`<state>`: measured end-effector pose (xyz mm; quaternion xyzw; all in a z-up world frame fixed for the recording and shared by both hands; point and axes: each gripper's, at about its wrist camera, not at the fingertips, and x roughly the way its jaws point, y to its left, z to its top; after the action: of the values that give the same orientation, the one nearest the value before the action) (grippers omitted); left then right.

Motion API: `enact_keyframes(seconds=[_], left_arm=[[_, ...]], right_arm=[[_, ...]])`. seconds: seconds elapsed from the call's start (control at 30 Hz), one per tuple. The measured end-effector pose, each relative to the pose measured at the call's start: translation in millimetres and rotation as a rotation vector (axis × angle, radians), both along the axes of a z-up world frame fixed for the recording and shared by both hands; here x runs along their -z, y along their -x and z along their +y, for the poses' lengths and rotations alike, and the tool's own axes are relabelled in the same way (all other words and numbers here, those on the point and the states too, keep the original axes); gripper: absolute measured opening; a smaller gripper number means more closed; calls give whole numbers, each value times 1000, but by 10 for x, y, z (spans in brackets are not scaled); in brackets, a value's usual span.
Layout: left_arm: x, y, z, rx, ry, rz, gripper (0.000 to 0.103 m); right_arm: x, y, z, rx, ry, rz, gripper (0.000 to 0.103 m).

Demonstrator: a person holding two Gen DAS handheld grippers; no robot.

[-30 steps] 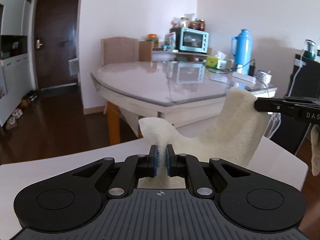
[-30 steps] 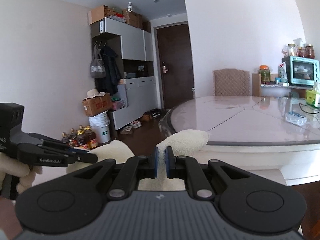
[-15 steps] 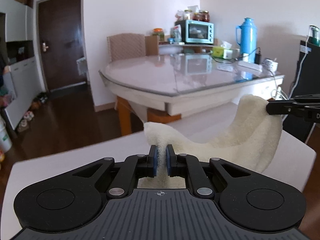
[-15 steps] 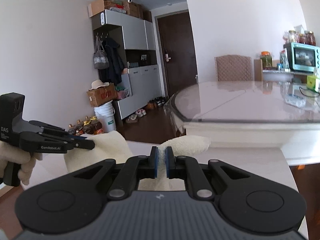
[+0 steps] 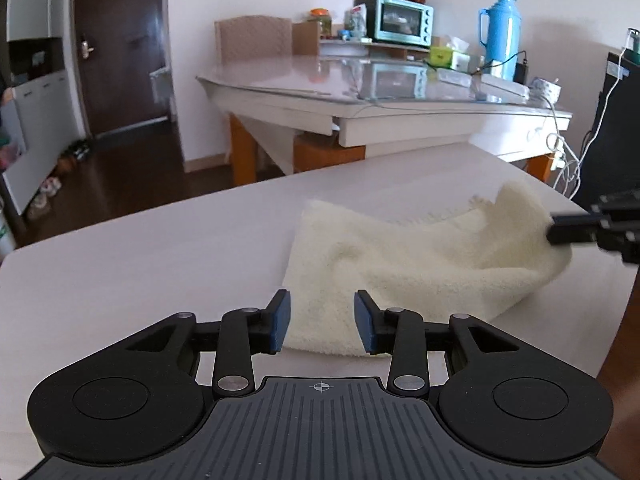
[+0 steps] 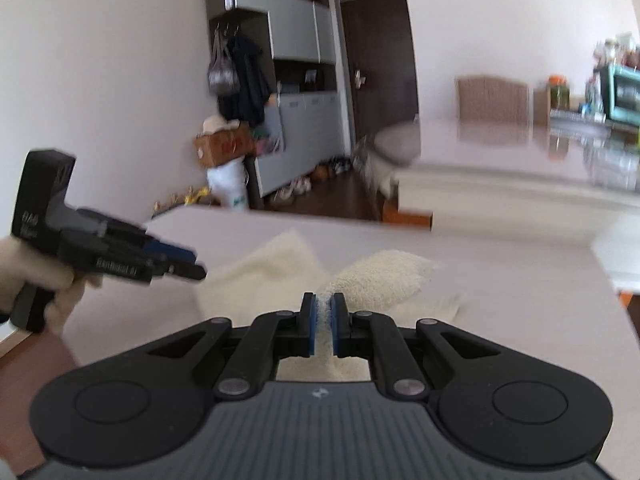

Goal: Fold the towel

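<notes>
A cream towel [image 5: 404, 264] lies on the white table [image 5: 160, 248], its left part flat and doubled over. My left gripper [image 5: 322, 320] is open, its jaws either side of the towel's near left edge and holding nothing. My right gripper [image 6: 324, 322] is shut on the towel's right corner [image 6: 380, 276] and holds it slightly raised; it shows in the left wrist view [image 5: 556, 232] at the right edge. The left gripper also shows in the right wrist view [image 6: 188, 266], just left of the towel.
A large glass-topped dining table [image 5: 360, 92] stands behind, with a teal toaster oven [image 5: 404, 22], a blue thermos [image 5: 500, 36] and cables. A chair [image 5: 252, 40], a dark door and grey cabinets [image 6: 296, 112] lie beyond. A dark unit [image 5: 616, 128] stands at the right.
Both grippers lowered the towel onto the table. My left gripper opened and let go of its corner. My right gripper stays shut on its corner.
</notes>
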<state>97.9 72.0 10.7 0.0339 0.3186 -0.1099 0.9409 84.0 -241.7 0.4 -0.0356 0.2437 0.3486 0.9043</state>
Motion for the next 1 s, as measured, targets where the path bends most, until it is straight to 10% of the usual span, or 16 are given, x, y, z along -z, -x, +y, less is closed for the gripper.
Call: enact_keyframes(seconds=[0.33,0.5,1.0], left_arm=[[21,-592,-230,107,-92,-8,35],[164,-764,-309,152,-126,24,7],[-121,147,-11,268,34,-111,5]], right_arm=[[137,142,-90,17,-4,67,9],[133,103,-115,25,-7,83,9],[56,145,-96,22,-3,94,12]])
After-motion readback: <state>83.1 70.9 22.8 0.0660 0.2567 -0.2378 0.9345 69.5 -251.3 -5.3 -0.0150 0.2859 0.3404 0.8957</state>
